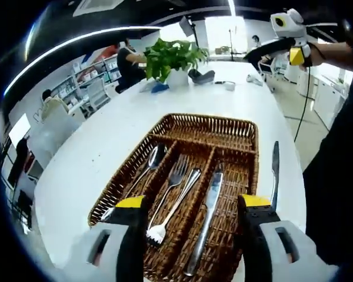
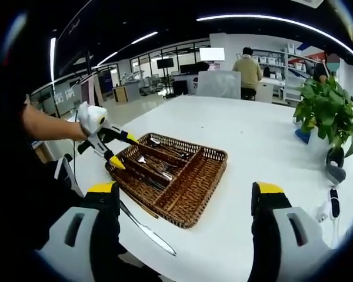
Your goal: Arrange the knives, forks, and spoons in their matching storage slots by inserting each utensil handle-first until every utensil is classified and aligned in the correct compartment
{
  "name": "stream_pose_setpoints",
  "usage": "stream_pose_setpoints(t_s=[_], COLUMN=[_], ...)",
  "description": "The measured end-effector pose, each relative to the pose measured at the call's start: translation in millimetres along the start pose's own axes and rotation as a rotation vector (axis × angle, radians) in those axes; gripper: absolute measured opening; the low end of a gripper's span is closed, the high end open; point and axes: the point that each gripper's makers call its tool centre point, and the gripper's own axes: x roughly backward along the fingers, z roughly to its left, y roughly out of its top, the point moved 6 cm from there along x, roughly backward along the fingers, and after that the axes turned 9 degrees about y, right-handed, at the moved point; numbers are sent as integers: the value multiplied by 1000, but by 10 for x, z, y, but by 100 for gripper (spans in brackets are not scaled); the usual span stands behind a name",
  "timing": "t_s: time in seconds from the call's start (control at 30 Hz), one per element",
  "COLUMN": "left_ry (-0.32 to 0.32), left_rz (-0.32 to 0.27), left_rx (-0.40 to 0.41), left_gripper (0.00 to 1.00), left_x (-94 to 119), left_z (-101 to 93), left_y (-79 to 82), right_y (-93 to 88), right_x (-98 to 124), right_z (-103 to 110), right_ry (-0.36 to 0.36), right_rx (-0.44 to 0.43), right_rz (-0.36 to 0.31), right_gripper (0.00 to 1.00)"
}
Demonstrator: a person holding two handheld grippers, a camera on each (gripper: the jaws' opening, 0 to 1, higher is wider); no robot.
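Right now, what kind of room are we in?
Probably an open office: a long white table with a potted plant, shelves along the wall, and people sitting at desks behind.

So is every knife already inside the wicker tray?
No: one knife lies on the white table just outside the wicker tray, beside its rim.

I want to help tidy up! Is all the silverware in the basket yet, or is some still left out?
Nearly done. In the wicker tray, a spoon, two forks and one knife already lie in their slots. Nothing is held right now: the left gripper and right gripper are both open and empty. Left over: one knife on the table beside the tray.
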Motion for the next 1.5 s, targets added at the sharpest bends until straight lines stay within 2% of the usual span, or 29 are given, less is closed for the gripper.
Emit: stream_pose_setpoints(t_s=[0.03, 0.07, 0.23, 0.33, 0.37, 0.53, 0.83, 0.97, 1.23, 1.5], left_ry=[7, 44, 50, 66, 66, 80, 97, 101, 164, 285], left_rz=[-2, -10, -57, -76, -99, -129, -167, -182, -210, -202], left_rx=[-1, -7, 49, 81, 92, 105, 135, 165, 239, 292], left_gripper=[76, 79, 98, 99, 99, 99, 99, 99, 99, 99], left_x=[27, 59, 211, 296, 330, 428, 550, 641, 989, 1428], left_z=[-6, 7, -59, -80, -107, -195, -243, -237, -106, 20], left_y=[20, 44, 122, 148, 167, 140, 159, 169, 44, -186], right_y=[5, 11, 28, 35, 40, 37, 59, 45, 78, 134], right_x=[-6, -15, -28, -29, -26, -17, -4, -8, -91, -160], right_z=[4, 9, 23, 30, 35, 46, 43, 35, 53, 81], right_ry=[2, 6, 19, 23, 25, 31, 35, 37, 56, 83], right_rx=[3, 5, 13, 18, 19, 22, 31, 56, 95, 123], right_rz=[-2, -4, -15, -19, -23, -28, -33, -16, -13, -22], right_gripper=[95, 95, 96, 96, 96, 96, 96, 97, 100, 100])
